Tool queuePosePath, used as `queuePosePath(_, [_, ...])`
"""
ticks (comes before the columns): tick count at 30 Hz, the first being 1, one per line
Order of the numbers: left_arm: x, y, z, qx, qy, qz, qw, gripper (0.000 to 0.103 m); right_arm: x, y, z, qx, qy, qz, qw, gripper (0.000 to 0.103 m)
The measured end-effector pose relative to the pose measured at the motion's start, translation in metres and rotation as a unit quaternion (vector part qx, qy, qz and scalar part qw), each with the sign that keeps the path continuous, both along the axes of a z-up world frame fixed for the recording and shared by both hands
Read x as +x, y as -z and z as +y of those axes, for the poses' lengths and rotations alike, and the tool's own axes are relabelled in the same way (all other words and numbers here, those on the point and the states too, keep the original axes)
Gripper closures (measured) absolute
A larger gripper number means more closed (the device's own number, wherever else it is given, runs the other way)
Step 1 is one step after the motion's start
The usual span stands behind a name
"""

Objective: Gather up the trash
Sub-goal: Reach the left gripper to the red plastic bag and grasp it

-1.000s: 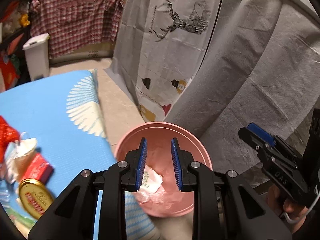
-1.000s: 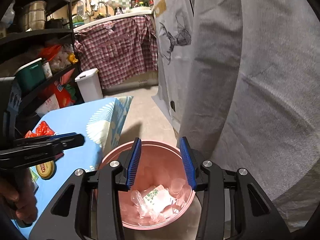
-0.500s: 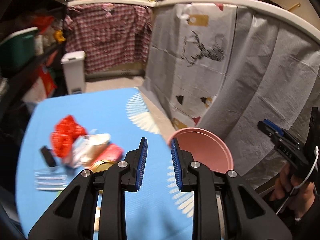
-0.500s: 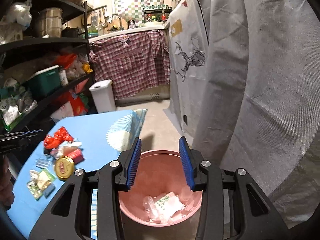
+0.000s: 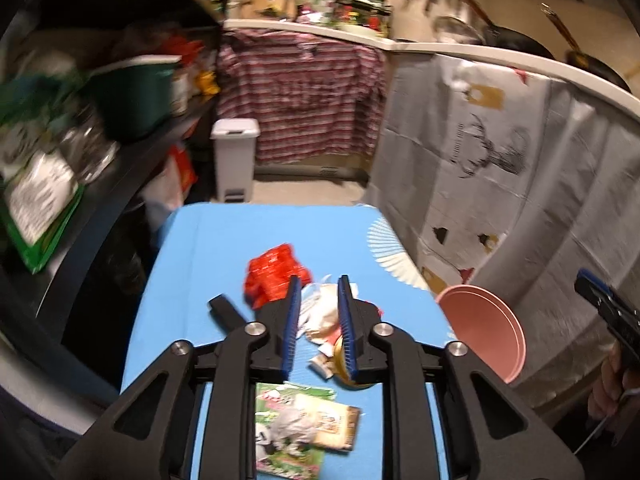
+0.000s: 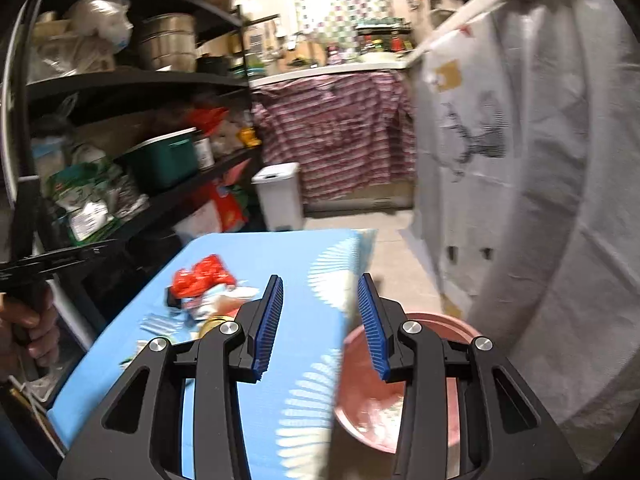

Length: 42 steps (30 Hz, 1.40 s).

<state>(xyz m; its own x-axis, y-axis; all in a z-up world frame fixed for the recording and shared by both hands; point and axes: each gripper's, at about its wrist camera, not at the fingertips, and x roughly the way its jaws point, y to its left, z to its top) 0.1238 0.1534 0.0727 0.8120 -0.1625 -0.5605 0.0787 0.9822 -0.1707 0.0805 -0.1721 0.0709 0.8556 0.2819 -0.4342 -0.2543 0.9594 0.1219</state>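
Both your claws gape empty: left gripper (image 5: 318,322) over the wrapper pile (image 5: 320,312) on the blue table (image 5: 208,248), right gripper (image 6: 320,324) beside the pink bin (image 6: 456,412).

Table (image 5: 208,240): bare blue cloth from 9 to 12 o'clock of the litter, open to approach. Litter cluster at centre: red wrapper (image 5: 274,274), white wrapper (image 5: 322,312), tin lid (image 5: 342,364), packets (image 5: 296,428). Bin (image 5: 486,328) at 3 o'clock, just beside the table edge, mouth unobstructed. Shelves (image 6: 132,128) border 9 o'clock; curtain (image 6: 540,200) borders 3 o'clock
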Motion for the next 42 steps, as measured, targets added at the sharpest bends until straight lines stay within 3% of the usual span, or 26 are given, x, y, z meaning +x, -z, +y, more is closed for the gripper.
queuePosePath(6, [0.004,0.011,0.014,0.017,-0.009,0.000,0.9998,0.087,0.027,0.017,0.037,0.013,-0.044,0.026,0.999,0.076])
queuePosePath(19, [0.035,0.032,0.031,0.006,-0.043,0.015,0.9989,0.087,0.080,0.056,0.099,0.018,-0.111,0.060,0.992,0.081])
queuePosePath(26, [0.055,0.045,0.027,0.004,-0.046,0.027,0.9986,0.087,0.107,0.076,0.119,0.049,-0.127,0.096,0.986,0.082])
queuePosePath(36, [0.073,0.061,0.029,0.005,-0.046,0.039,0.9982,0.087,0.151,0.115,0.148,0.075,-0.136,0.173,0.973,0.079])
queuePosePath(42, [0.083,0.071,0.028,0.000,-0.044,0.053,0.9976,0.086,0.177,0.137,0.154,0.099,-0.120,0.224,0.962,0.063])
